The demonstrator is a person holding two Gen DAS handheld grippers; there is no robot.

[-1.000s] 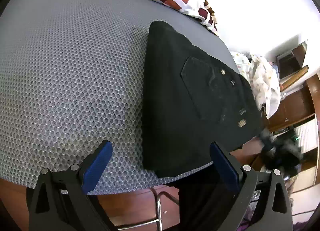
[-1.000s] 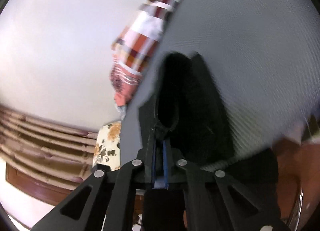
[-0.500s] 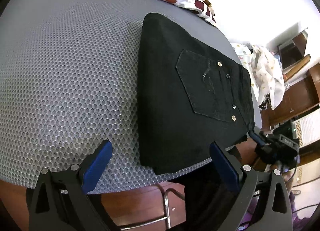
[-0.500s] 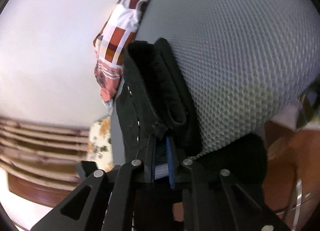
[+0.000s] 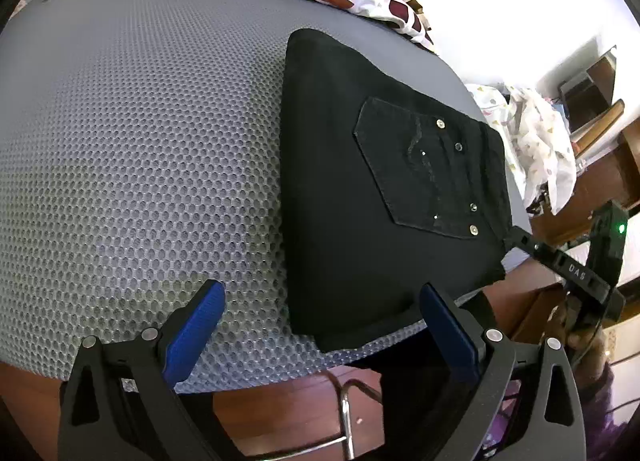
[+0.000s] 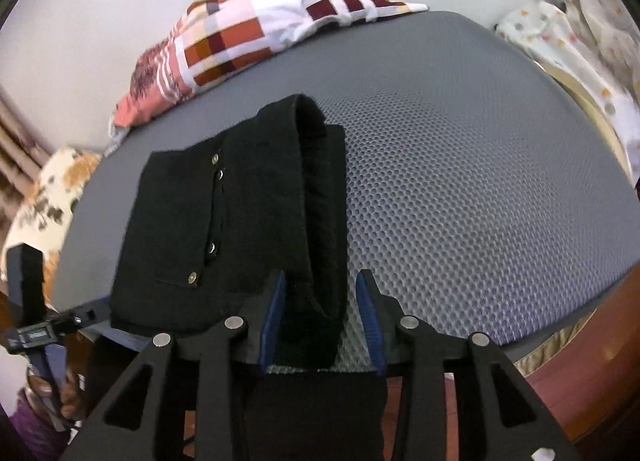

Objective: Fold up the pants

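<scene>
I have the black pants [image 5: 360, 189] folded into a compact stack near the front edge of the bed [image 5: 140, 141], back pocket [image 5: 420, 169] facing up, on its grey mesh cover. A checked pillow [image 6: 248, 33] lies along the far side, well apart from them.

My right hand-held gripper [image 6: 320, 309] is opening its jaws now. The thick folded edge of the pants is between the blue pads [image 6: 368, 313], but the right pad stands clear of the cloth and I judge the grip released. My left hand-held gripper [image 5: 316, 325] hovers above the near corner of the stack with its jaws wide apart and nothing between them.

The risks I see from here:
- The fold in the right wrist view stands up in a rounded loop rather than lying flat. Once freed, the stiff fabric may spring back and the layers spread.
- If I pull the right hand-held gripper back before the left pad is off the cloth, friction could drag the edge toward me and skew the stack.
- The stack sits close to the bed's front edge, with dark cloth showing below it. That weight, or a nudge, could slide the pants off.
</scene>
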